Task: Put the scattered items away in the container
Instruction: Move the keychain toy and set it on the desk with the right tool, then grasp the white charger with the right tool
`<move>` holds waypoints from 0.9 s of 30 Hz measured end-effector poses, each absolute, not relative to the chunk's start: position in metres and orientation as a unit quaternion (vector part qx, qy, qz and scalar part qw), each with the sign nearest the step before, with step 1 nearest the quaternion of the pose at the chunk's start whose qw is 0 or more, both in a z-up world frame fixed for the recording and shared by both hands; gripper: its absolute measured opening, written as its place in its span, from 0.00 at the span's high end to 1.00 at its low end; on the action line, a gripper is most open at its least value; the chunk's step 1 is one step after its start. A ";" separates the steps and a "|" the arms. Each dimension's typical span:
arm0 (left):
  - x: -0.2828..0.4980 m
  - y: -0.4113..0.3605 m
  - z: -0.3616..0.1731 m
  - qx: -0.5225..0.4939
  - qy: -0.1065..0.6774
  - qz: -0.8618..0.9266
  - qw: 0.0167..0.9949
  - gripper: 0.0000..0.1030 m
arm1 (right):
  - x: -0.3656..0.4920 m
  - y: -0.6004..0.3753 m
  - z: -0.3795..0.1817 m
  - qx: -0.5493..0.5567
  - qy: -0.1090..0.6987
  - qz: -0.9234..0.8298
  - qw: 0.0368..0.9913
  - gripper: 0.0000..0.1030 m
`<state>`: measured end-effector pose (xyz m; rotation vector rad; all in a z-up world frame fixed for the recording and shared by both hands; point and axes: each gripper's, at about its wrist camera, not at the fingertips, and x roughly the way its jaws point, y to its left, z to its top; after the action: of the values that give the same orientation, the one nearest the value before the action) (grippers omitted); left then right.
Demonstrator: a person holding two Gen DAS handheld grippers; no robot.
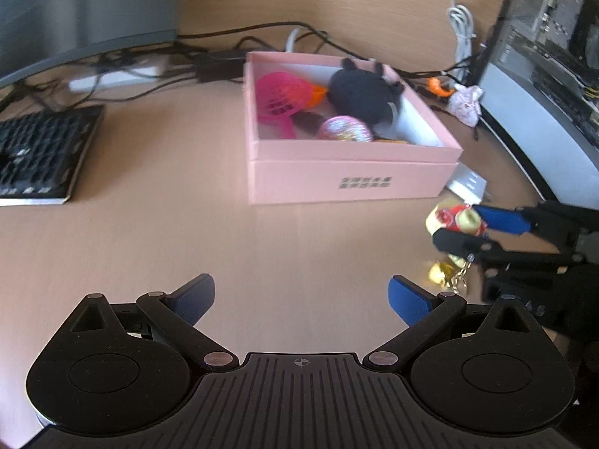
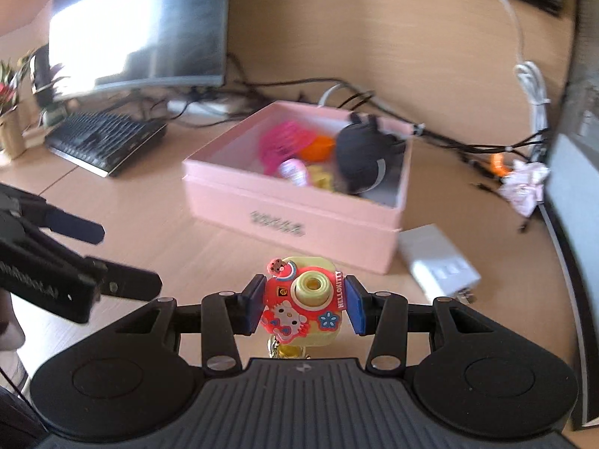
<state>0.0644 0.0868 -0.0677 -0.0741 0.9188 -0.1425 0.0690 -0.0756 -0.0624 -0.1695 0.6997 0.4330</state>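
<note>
Toy camera pinched above the desk, near the pink box

The wooden desk [image 1: 149,232] carries the open pink box [image 2: 299,209], already holding a black plush [image 2: 365,157], a pink scoop [image 1: 282,97] and a glittery ball [image 1: 346,131]. The left gripper [image 1: 301,299] hangs spread and empty; the right gripper [image 2: 305,305] pinches the toy camera [image 2: 301,301] just short of the box.

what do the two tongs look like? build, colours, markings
Both tongs, left and right, match: black plastic linkage arms with silver pivot pins, blue finger pads, ribbed black base with a small crosshair mark, round black side housings. The left one's body carries blurred white lettering.
</note>
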 end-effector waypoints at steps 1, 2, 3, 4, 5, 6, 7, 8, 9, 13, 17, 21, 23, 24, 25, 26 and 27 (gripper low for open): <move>0.062 0.091 -0.068 -0.039 0.444 -0.064 0.893 0.02 | 0.069 -0.072 -0.065 -0.083 0.343 0.212 0.911 0.57; 0.059 0.094 -0.069 -0.042 0.446 -0.061 0.892 0.02 | 0.068 -0.068 -0.068 -0.082 0.346 0.214 0.910 0.57; 0.057 0.097 -0.070 -0.043 0.447 -0.059 0.892 0.02 | 0.066 -0.066 -0.070 -0.081 0.347 0.214 0.910 0.57; 0.054 0.100 -0.071 -0.044 0.449 -0.058 0.891 0.02 | 0.065 -0.064 -0.071 -0.080 0.346 0.213 0.910 0.57; 0.053 0.101 -0.072 -0.044 0.450 -0.059 0.890 0.02 | 0.064 -0.063 -0.071 -0.079 0.344 0.211 0.912 0.55; 0.051 0.101 -0.074 -0.043 0.453 -0.062 0.889 0.02 | 0.064 -0.063 -0.071 -0.077 0.343 0.207 0.913 0.52; 0.050 0.101 -0.075 -0.042 0.455 -0.066 0.887 0.02 | 0.063 -0.063 -0.070 -0.075 0.341 0.201 0.915 0.50; 0.049 0.100 -0.077 -0.042 0.457 -0.071 0.886 0.02 | 0.061 -0.065 -0.068 -0.072 0.339 0.194 0.918 0.48; 0.049 0.098 -0.078 -0.043 0.459 -0.077 0.884 0.01 | 0.059 -0.068 -0.065 -0.069 0.337 0.187 0.920 0.47; 0.048 0.090 -0.082 -0.052 0.451 -0.114 0.884 0.02 | 0.048 -0.086 -0.054 -0.061 0.318 0.140 0.936 0.30; 0.051 0.076 -0.081 -0.051 0.436 -0.141 0.888 0.02 | 0.039 -0.111 -0.051 -0.064 0.321 0.078 0.942 0.28; 0.051 0.060 -0.073 -0.028 0.420 -0.142 0.896 0.01 | 0.038 -0.139 -0.054 -0.066 0.322 0.039 0.944 0.21; 0.049 0.054 -0.069 -0.023 0.415 -0.134 0.900 0.01 | 0.045 -0.152 -0.057 -0.073 0.320 0.037 0.944 0.21; 0.049 0.051 -0.068 -0.022 0.415 -0.125 0.901 0.01 | 0.049 -0.157 -0.060 -0.078 0.318 0.039 0.944 0.21; 0.049 0.049 -0.067 -0.022 0.416 -0.111 0.902 0.01 | 0.056 -0.161 -0.063 -0.086 0.316 0.043 0.944 0.21; 0.048 0.047 -0.065 -0.025 0.418 -0.097 0.903 0.01 | 0.063 -0.165 -0.065 -0.093 0.313 0.049 0.944 0.21; 0.046 0.047 -0.062 -0.033 0.419 -0.085 0.903 0.01 | 0.069 -0.166 -0.067 -0.099 0.309 0.055 0.944 0.21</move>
<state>0.0461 0.0466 -0.0624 -0.0684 0.8666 -0.1754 0.0686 -0.1663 -0.0667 -0.2012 0.6305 0.1120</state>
